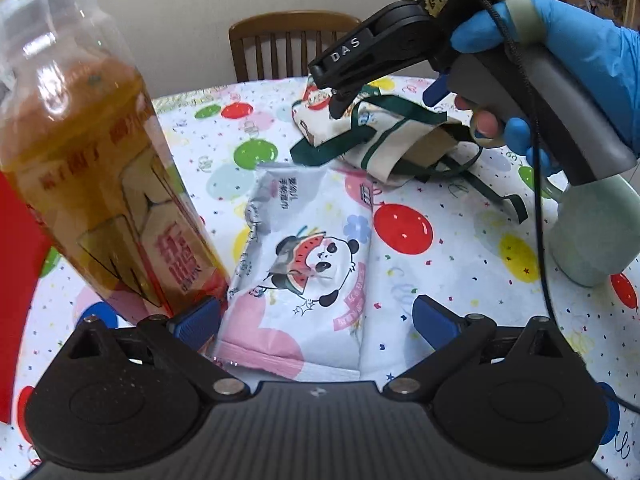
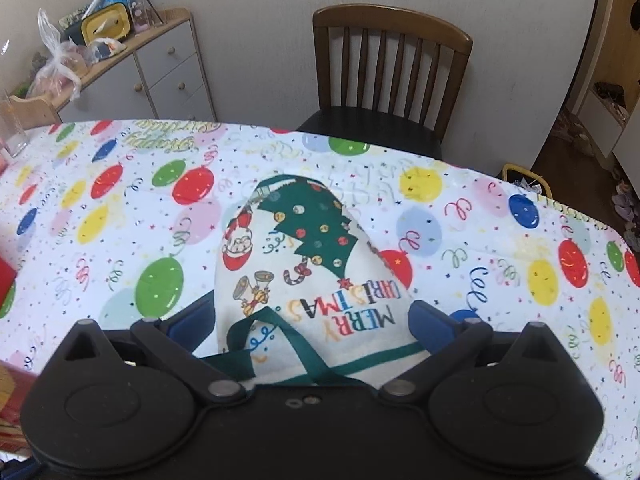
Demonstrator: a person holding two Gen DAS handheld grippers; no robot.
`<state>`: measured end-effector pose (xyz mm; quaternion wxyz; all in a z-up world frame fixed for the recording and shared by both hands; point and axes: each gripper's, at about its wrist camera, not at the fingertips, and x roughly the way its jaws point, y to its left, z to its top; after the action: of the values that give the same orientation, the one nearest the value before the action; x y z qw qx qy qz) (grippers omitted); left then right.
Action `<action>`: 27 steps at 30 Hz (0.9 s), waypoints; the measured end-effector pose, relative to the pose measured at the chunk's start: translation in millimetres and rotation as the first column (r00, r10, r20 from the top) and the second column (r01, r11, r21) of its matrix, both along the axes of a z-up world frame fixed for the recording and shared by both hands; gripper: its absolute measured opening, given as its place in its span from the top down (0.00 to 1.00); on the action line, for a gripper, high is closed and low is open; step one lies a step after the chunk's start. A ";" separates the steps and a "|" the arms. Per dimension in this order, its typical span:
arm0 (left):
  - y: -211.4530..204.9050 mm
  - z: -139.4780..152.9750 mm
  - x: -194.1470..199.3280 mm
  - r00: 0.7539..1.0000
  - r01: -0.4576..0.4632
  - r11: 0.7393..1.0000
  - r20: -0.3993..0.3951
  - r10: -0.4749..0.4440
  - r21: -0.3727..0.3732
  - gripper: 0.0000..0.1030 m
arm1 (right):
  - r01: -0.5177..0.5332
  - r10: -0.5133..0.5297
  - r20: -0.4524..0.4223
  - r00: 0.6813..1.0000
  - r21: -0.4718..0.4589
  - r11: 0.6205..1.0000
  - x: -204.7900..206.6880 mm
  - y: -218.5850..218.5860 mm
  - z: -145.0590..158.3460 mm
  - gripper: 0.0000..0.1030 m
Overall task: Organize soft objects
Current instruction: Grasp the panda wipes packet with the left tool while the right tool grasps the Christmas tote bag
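A: Start nearest the left wrist camera; what does the left hand-held gripper (image 1: 316, 320) hold?
B: Nothing; its jaws stand wide apart, low in the frame, and the panda-print soft packet (image 1: 304, 264) lies flat on the table (image 1: 460, 240) between them, its pink end nearest the camera; a tea bottle (image 1: 92, 184) leans large at the left of the frame, close against the left blue pad.

A: And the right one?
B: The right hand-held gripper (image 2: 316, 320) is also spread, gripping nothing; in its own view the Christmas cloth bag (image 2: 296, 256) lies between the pads at lower centre, green handles nearest the lens; from the left view the same hand-held gripper hangs at upper right over the bag's far end, held by a blue-gloved hand (image 1: 580, 64).

A: Farther out?
B: A pale green bottle (image 1: 592, 232) at the right edge of the left view; a wooden chair (image 2: 388, 76) beyond the table, top centre.

A: How far along, then?
B: Early, by the look of it; both soft things lie loose and well apart from any tidy spot, neither grasped; whether anything belongs inside the bag cannot be told.
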<state>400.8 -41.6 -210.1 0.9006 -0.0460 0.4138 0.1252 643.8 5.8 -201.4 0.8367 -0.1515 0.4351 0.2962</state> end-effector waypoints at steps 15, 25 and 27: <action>2.9 -4.0 14.0 0.999 -0.028 1.000 -0.025 0.028 0.004 0.28 | -0.010 0.012 0.051 0.999 -0.045 0.999 2.7 8.8 -17.3 0.05; 6.7 -2.5 8.5 0.999 -0.045 0.998 -0.033 0.044 -0.035 0.30 | 0.026 -0.026 0.032 0.999 0.003 1.000 -2.7 -1.1 -9.8 0.73; 6.3 -1.7 8.9 0.999 -0.042 0.998 -0.034 0.041 -0.046 0.31 | 0.033 -0.034 0.017 0.999 0.033 0.999 -3.5 -5.9 -6.1 0.88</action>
<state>409.7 -35.3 -211.8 0.8894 -0.0735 0.4305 0.1349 640.3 -0.1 -207.5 0.8476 -0.1330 0.4254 0.2880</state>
